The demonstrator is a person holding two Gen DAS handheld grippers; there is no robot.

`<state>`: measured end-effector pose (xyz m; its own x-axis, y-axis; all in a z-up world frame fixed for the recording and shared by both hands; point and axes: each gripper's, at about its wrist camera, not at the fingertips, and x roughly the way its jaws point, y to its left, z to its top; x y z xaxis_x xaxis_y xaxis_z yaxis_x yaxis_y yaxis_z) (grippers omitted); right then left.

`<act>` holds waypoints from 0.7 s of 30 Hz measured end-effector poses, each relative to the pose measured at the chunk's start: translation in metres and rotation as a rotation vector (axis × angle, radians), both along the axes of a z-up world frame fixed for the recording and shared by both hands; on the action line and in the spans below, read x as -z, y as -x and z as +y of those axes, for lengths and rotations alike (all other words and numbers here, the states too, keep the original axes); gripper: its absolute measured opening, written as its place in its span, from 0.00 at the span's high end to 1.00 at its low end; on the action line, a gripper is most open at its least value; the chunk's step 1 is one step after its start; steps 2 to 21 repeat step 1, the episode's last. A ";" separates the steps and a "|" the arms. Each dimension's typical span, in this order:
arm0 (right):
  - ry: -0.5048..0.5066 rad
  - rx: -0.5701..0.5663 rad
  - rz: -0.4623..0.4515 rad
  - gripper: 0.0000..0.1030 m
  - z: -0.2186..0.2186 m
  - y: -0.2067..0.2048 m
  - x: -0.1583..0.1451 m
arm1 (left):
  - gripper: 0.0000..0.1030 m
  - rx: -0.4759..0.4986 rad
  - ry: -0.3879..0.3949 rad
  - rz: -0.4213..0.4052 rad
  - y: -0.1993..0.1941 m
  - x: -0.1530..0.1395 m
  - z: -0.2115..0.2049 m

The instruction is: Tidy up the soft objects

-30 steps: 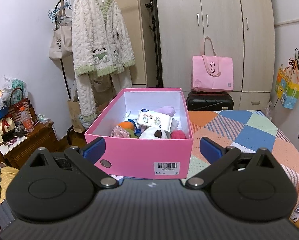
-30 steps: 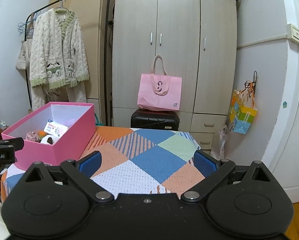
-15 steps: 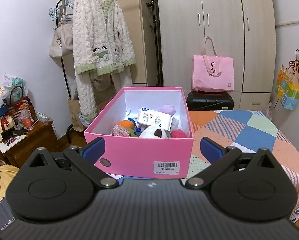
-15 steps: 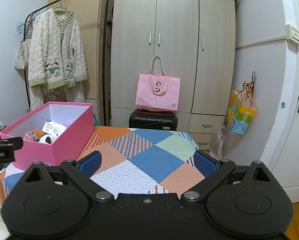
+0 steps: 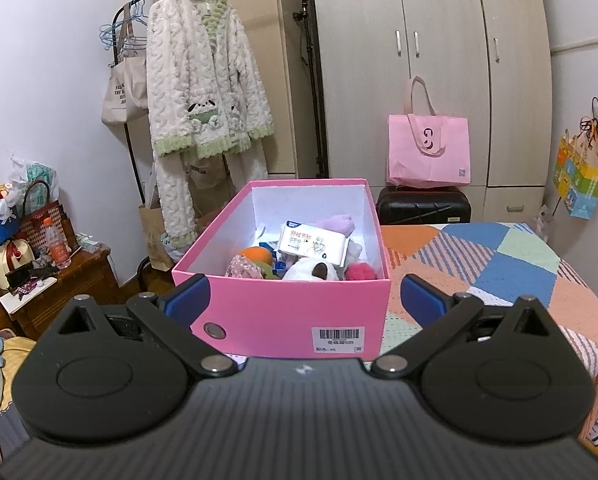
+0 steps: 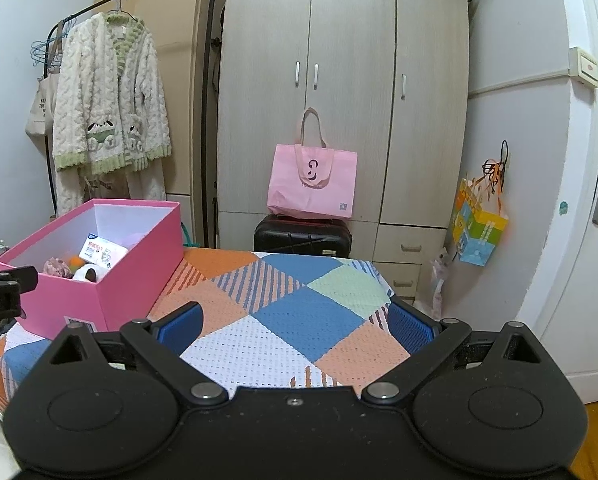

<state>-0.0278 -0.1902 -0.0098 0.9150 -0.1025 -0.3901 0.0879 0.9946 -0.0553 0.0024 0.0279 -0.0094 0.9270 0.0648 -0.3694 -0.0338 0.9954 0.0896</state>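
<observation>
At centre frame of the left wrist view: pink cardboard box [image 5: 283, 316] loaded with soft objects, on the patchwork-cloth tabletop [image 6: 299, 312].

Left gripper [image 5: 303, 294] hovers before the box's near wall, jaws released and empty. Right gripper [image 6: 295, 326] hangs over bare cloth, jaws likewise spread, nothing held. White tissue pack [image 5: 313, 242], plush toys and pink pompom [image 5: 361, 272] lie inside; no loose item shows on the cloth. Judged step: final check or completion. Next move calls for locating any remaining item.

A pink tote bag [image 6: 313, 184] sits on a black suitcase [image 6: 302, 236] before the wardrobe [image 6: 339, 80].
</observation>
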 end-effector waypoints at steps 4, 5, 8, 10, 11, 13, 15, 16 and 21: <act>0.000 -0.001 0.000 0.03 0.000 0.000 0.000 | 0.00 0.001 0.001 0.001 0.000 0.000 0.000; 0.000 -0.001 0.000 0.03 0.000 0.000 0.000 | 0.00 0.001 0.001 0.001 0.000 0.000 0.000; 0.000 -0.001 0.000 0.03 0.000 0.000 0.000 | 0.00 0.001 0.001 0.001 0.000 0.000 0.000; 0.000 -0.001 0.000 0.03 0.000 0.000 0.000 | 0.00 0.001 0.001 0.001 0.000 0.000 0.000; 0.000 -0.001 0.000 0.03 0.000 0.000 0.000 | 0.00 0.001 0.001 0.001 0.000 0.000 0.000; 0.000 -0.001 0.000 0.03 0.000 0.000 0.000 | 0.00 0.001 0.001 0.001 0.000 0.000 0.000; 0.000 -0.001 0.000 0.03 0.000 0.000 0.000 | 0.00 0.001 0.001 0.001 0.000 0.000 0.000; 0.000 -0.001 0.000 0.03 0.000 0.000 0.000 | 0.00 0.001 0.001 0.001 0.000 0.000 0.000; 0.000 -0.001 0.000 0.03 0.000 0.000 0.000 | 0.00 0.001 0.001 0.001 0.000 0.000 0.000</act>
